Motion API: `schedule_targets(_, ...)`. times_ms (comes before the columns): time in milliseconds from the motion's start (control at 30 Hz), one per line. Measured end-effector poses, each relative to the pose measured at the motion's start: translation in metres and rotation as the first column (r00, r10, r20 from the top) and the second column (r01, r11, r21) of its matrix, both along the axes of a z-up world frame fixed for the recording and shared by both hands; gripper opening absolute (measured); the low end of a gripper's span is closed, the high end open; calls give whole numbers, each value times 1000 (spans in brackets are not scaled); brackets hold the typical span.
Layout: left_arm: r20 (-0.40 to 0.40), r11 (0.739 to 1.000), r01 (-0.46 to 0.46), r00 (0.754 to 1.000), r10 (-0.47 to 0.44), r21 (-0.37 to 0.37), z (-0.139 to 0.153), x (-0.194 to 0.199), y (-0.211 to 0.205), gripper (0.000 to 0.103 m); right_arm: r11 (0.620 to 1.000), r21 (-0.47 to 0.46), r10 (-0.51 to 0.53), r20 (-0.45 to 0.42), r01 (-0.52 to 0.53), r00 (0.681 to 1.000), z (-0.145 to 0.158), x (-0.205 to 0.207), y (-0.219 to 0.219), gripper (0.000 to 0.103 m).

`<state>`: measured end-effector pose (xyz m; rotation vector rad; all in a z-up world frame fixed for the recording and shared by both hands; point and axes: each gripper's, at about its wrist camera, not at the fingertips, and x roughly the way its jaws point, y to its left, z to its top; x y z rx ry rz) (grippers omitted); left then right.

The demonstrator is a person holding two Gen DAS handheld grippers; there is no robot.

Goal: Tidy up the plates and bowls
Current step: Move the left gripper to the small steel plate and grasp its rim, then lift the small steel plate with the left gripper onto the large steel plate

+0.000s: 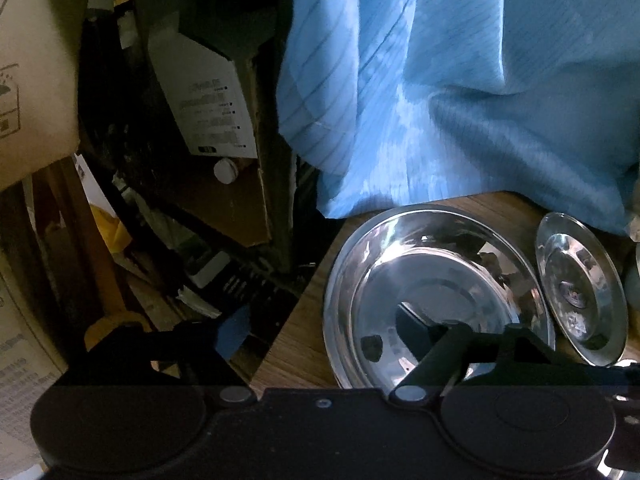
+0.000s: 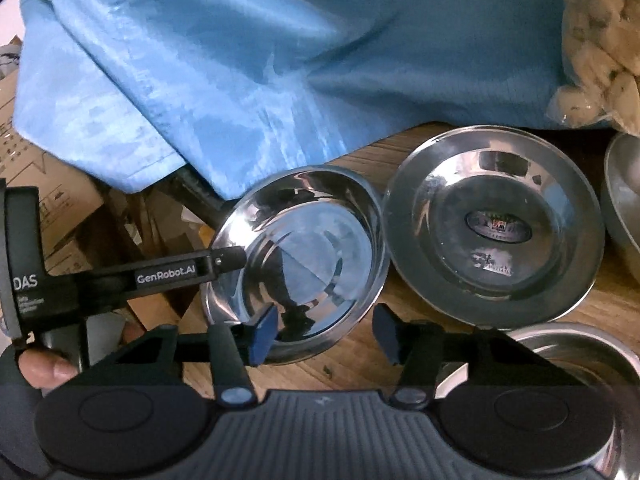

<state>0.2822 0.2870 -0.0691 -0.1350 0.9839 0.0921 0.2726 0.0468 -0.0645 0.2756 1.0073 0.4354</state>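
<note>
Nearest, the right gripper (image 2: 324,334) has its fingers spread over the steel bowl's (image 2: 296,264) near rim, at the table (image 2: 360,364) edge. The left gripper's (image 1: 360,332) fingers straddle its far rim, unpinched. It looks light, stiff, slippery: pinch the rim. Beyond it sits a plate (image 2: 496,224).

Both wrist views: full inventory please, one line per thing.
Bowl: 1, shiny steel, at the table's corner.
Plate: 1, steel, stickered, right of that bowl.
Further bowls: 2, steel, right edge and lower right of the right wrist view.
Cloth: 1, light blue, draped behind the dishes.
Bag: 1, clear, pale lumps inside, upper right.
Table: 1, wood, under the dishes.
Cardboard boxes: several, brown, off the table's left.
Left tongs: black, blue pads, open astride the bowl's left rim.
Right tongs: black, blue pads, open over its near rim.
Thumb: 1, by the left tongs' handle.
</note>
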Motion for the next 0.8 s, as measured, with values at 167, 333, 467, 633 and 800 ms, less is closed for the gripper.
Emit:
schedule_targets(167, -18, 999, -21, 1000, 20, -32, -4, 4, 4, 53, 1000, -6, -20, -11, 20, 1000, -4, 3, 0, 47)
schedule_targets(333, -29, 998, -38, 999, 36, -59, -8, 6, 6, 38, 999, -11, -36, -24, 36, 999, -8, 5, -3, 34)
schedule_targets(467, -37, 997, -22, 999, 19, -79, -7, 7, 4, 18, 999, 1, -42, -39, 42, 998, -11, 7, -6, 30)
schedule_targets(633, -51, 997, -21, 999, 17, -79, -7, 5, 6, 14, 999, -1, -38, -39, 38, 999, -12, 5, -4, 25)
schedule_targets(800, -56, 997, -25, 998, 21, -76, -3, -5, 7, 13, 999, 8, -32, -34, 32, 999, -12, 3, -6, 20)
